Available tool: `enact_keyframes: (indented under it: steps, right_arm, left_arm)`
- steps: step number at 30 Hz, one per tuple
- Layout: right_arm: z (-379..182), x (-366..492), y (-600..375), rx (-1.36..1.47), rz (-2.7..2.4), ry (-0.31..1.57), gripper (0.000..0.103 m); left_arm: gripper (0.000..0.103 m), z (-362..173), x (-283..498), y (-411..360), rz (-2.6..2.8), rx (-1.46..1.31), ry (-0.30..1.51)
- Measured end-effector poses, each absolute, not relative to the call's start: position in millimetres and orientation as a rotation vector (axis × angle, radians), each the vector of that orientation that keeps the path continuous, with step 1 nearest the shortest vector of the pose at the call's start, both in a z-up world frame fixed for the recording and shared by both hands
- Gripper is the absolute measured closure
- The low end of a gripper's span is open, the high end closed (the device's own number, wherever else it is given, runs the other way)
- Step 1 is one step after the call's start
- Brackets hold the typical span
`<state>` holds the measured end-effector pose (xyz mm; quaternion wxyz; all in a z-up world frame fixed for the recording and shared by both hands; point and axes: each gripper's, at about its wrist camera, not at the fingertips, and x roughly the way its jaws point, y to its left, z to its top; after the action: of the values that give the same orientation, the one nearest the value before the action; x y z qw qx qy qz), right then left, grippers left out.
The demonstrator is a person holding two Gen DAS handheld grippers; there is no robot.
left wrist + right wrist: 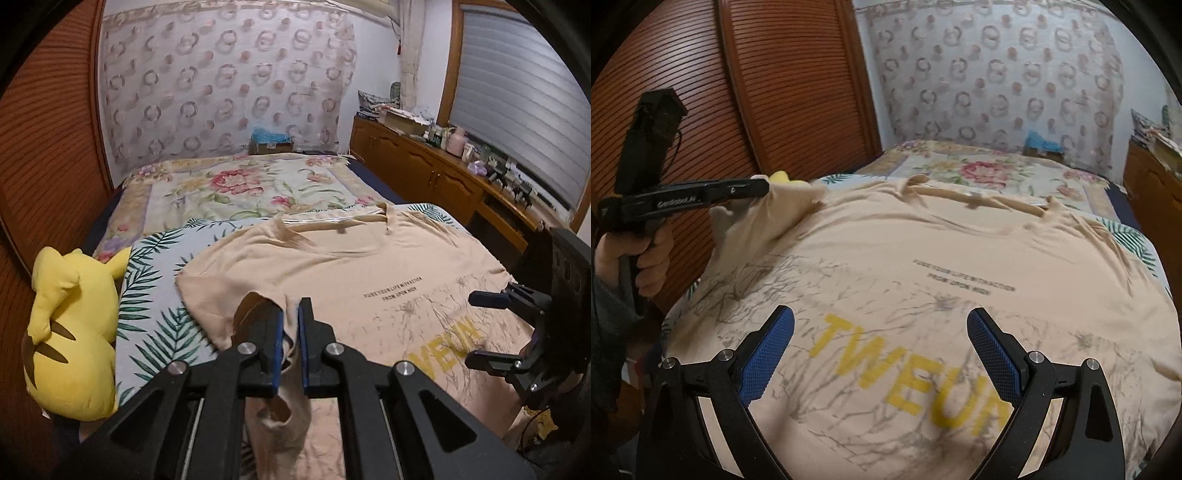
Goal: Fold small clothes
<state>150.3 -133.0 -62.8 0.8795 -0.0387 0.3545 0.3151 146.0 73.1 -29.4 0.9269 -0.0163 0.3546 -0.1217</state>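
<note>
Two grippers work over one beige T-shirt, which lies face up on the bed, its printed front toward the cameras and its neckline toward the headboard wall. The left gripper has its fingers closed on a bunch of the shirt's left sleeve, and the cloth rises from the bed to the pads. Lifting the sleeve in this way frees it from the leaf-print sheet beneath, presumably so that it can be carried inward over the body for the first fold. The right gripper hovers above the yellow lettering with its fingers spread wide and nothing between them, in position to steady the shirt or take the other side.

A yellow plush toy lies at the bed's left edge, just beside the sleeve, and could snag the cloth. A wooden sideboard stands well apart on the right.
</note>
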Motion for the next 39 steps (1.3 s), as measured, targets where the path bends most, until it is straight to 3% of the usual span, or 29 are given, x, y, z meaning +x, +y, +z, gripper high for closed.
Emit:
enact_keyframes:
  steps: [7, 13, 16, 18, 20, 26, 30, 38, 39]
  right_arm:
    - [-64.6, 154.8, -132.6, -0.098, 0.652, 0.743, 0.006]
    - [-64.8, 162.0, -112.9, -0.136, 0.706, 0.743, 0.011]
    - [-66.4, 166.4, -91.6, -0.180, 0.771, 0.748, 0.024]
    - [-68.6, 171.3, -73.3, -0.221, 0.812, 0.750, 0.040]
    - [-71.7, 175.8, -56.5, -0.253, 0.855, 0.756, 0.049]
    - [-85.0, 194.5, -5.9, -0.330, 0.956, 0.791, 0.054]
    - [-95.7, 198.5, 24.6, -0.392, 0.992, 0.803, 0.065]
    - [-112.4, 203.9, 54.1, -0.519, 0.978, 0.808, 0.068]
    - [-112.0, 204.2, 54.8, -0.527, 0.974, 0.806, 0.074]
  left_arm:
    - [0.079, -25.0, 125.0, 80.8, -0.206, 0.014, 0.707]
    - [0.072, -43.4, 111.3, 105.8, -0.150, 0.019, 0.731]
    - [0.069, -62.0, 107.7, 120.9, -0.116, 0.002, 0.763]
    - [0.068, -76.8, 107.7, 131.2, -0.094, -0.002, 0.791]
    - [0.067, -89.8, 107.9, 138.3, -0.078, -0.011, 0.819]
    - [0.066, -117.2, 107.6, 151.5, -0.050, -0.035, 0.876]
    - [0.064, -123.7, 107.1, 153.3, -0.045, -0.029, 0.885]
    - [0.059, -122.8, 108.1, 151.6, -0.048, -0.016, 0.879]
    - [0.058, -122.6, 108.1, 151.6, -0.051, -0.016, 0.879]
